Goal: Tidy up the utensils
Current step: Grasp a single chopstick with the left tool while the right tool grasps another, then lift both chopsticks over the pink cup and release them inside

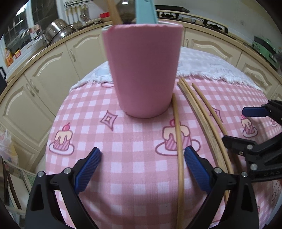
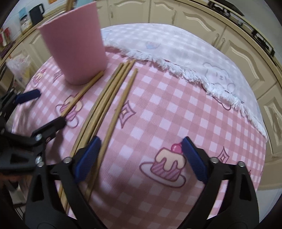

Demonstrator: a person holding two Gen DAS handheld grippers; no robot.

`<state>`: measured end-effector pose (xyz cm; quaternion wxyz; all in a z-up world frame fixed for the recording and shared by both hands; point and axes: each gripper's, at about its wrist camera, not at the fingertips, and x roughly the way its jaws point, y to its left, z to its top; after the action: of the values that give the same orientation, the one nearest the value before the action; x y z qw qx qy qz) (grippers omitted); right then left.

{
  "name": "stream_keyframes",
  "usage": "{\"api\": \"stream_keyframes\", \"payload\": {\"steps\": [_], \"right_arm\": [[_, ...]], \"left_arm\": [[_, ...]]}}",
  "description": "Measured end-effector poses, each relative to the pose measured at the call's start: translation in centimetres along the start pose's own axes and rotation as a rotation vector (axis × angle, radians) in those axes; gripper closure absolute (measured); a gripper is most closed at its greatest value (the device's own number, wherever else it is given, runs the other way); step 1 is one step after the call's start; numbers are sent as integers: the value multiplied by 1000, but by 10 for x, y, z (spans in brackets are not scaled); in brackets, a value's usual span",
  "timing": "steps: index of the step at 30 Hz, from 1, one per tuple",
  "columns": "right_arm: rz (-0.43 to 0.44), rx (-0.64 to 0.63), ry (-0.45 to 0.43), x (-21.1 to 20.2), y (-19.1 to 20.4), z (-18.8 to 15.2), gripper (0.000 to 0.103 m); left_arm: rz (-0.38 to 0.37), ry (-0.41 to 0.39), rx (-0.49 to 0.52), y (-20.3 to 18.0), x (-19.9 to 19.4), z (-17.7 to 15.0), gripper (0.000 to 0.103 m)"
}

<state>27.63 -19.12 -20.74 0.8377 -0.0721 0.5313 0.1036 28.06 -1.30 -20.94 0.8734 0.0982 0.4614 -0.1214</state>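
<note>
Both tongs are hanging wide over the table, and neither is gripping anything.

Item, left gripper [image 1: 142, 155]: I am holding it low above the pink checked tablecloth [image 1: 123, 167], blue pads spread apart. One loose chopstick [image 1: 178, 141] is lying just inside my right-hand pad, running away toward the foot of the pink cup [image 1: 142, 70], its far tip touching or nearly touching the cup's base. The pads are not closing on it.

Item, right gripper [image 2: 140, 149]: I am keeping it spread as well, over a cake drawing on the cloth. A single chopstick [image 2: 121, 104] is passing just beside my left-hand pad; whether the pad is touching it, I cannot tell.

Item, chopstick bundle [image 2: 104, 102]: two or three sticks are lying pressed side by side, between the single one and the one by the cup, all pointing roughly at the cup.

Item, pink cup: it is standing upright on the cloth, and in the left wrist view it is holding a wooden stick [image 1: 113, 12], a light blue handle [image 1: 145, 11] and a dark metal utensil [image 1: 126, 9] between them.

Item, white fringed cloth [image 2: 176, 52]: it is covering the far part of the table, beyond the chopstick tips. Cream cabinets [image 1: 52, 70] are curving round behind.
</note>
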Motion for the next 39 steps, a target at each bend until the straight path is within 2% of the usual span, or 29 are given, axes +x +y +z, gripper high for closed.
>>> {"api": "stream_keyframes", "payload": {"steps": [3, 5, 6, 7, 8, 9, 10, 11, 12, 14, 16, 21, 26, 31, 39], "right_arm": [[2, 32, 13, 0, -8, 5, 26], [19, 48, 17, 2, -9, 13, 30], [23, 50, 18, 4, -8, 18, 32], [17, 45, 16, 7, -6, 25, 38], [14, 40, 14, 9, -5, 30, 49], [14, 33, 12, 9, -3, 33, 57], [23, 19, 12, 9, 0, 36, 74], [28, 7, 15, 10, 3, 37, 85], [31, -12, 15, 9, 6, 37, 89], [44, -23, 8, 8, 6, 33, 94], [125, 14, -5, 4, -5, 27, 97], [190, 73, -59, -9, -27, 8, 97], [268, 128, -183, -45, -41, -9, 97], [324, 136, -316, -73, -45, -16, 97], [378, 155, -411, -92, -44, -9, 97]], "left_arm": [[7, 22, 59, -9, 2, 10, 10], [1, 39, 92, -15, 4, 16, 16], [-28, 53, 99, -18, 5, 20, 25], [-53, 65, 96, -18, 6, 23, 37], [-82, 77, 92, -19, 7, 26, 42], [-100, 88, 105, -22, 7, 29, 52], [-107, 91, 120, -24, 6, 30, 67], [-120, 95, 133, -27, 5, 31, 78], [-133, 102, 148, -30, 4, 32, 97], [-122, 103, 185, -40, 3, 32, 98], [-132, 99, 197, -45, 1, 28, 98], [-161, 69, 157, -43, -9, 16, 98], [-195, 0, 92, -33, -30, 7, 98], [-230, -121, 1, -19, -60, 10, 98], [-245, -334, -60, -8, -104, 21, 98]]}}
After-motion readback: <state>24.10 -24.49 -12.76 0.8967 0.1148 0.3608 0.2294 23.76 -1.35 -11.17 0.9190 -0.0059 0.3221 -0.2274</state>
